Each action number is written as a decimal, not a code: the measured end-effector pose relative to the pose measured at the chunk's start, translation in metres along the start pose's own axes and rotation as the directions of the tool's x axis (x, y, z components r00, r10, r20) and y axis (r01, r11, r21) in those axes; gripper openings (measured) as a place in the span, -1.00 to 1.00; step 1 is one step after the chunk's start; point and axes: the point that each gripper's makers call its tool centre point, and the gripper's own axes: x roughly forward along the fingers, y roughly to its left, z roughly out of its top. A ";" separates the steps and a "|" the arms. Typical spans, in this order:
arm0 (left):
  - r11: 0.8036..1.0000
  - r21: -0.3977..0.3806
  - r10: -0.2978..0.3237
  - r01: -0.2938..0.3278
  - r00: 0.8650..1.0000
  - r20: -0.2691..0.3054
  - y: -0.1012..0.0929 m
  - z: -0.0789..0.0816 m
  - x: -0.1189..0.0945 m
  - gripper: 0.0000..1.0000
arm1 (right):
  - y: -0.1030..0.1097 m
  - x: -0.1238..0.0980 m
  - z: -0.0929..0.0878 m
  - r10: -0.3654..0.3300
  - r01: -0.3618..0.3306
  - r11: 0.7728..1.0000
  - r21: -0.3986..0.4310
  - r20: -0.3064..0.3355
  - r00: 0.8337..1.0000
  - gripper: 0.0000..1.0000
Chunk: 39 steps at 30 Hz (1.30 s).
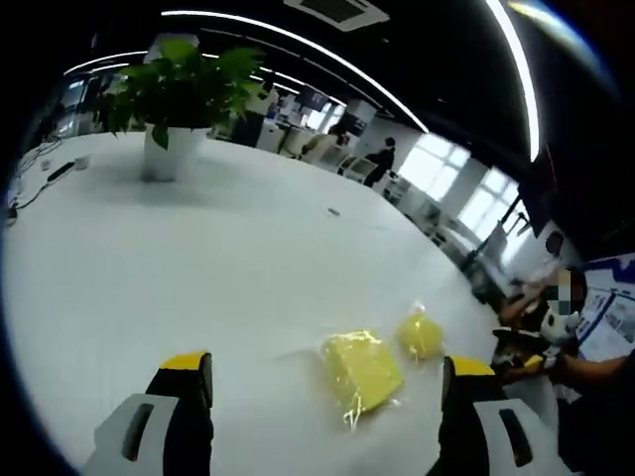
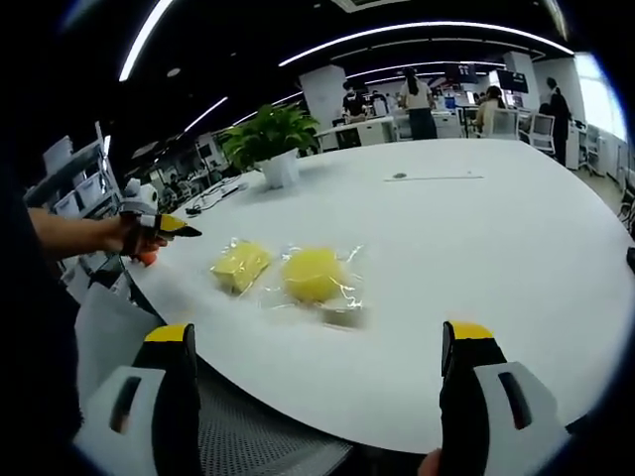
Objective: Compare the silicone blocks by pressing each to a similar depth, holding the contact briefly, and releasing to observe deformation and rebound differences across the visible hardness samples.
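Note:
Two yellow silicone blocks in clear plastic wrap lie on the white table [image 1: 198, 268]. In the left gripper view the squarish block [image 1: 362, 369] lies just ahead of my open left gripper [image 1: 326, 363], apart from both jaws, with the rounder block [image 1: 421, 335] beyond it to the right. In the right gripper view the rounder block [image 2: 314, 274] is nearer centre and the squarish block [image 2: 240, 265] is to its left. My right gripper [image 2: 318, 332] is open and hangs off the table's near edge [image 2: 397, 397]. A hand holds the left gripper [image 2: 159, 226] at far left.
A potted plant [image 1: 179, 99] [image 2: 273, 134] stands farther back on the table, with cables [image 1: 45, 178] near it. A person's arm [image 1: 595, 372] and the right gripper [image 1: 526, 362] show at the table's right edge. Mesh chair fabric [image 2: 248, 436] lies below the table edge. Desks and people stand behind.

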 end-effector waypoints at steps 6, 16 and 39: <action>0.997 -0.068 -0.028 0.025 0.999 -0.039 0.006 -0.008 0.023 0.68 | -0.001 -0.002 -0.003 -0.002 0.002 1.000 0.005 -0.011 1.000 0.93; 0.989 -0.123 -0.097 0.078 0.982 -0.162 0.011 -0.033 0.055 -0.14 | -0.001 -0.006 -0.006 -0.006 0.006 1.000 0.010 -0.030 1.000 0.93; 0.935 -0.318 -0.202 0.158 0.973 -0.110 -0.005 -0.034 0.073 -1.00 | 0.001 -0.003 -0.015 -0.010 0.011 0.999 0.031 -0.052 0.999 0.93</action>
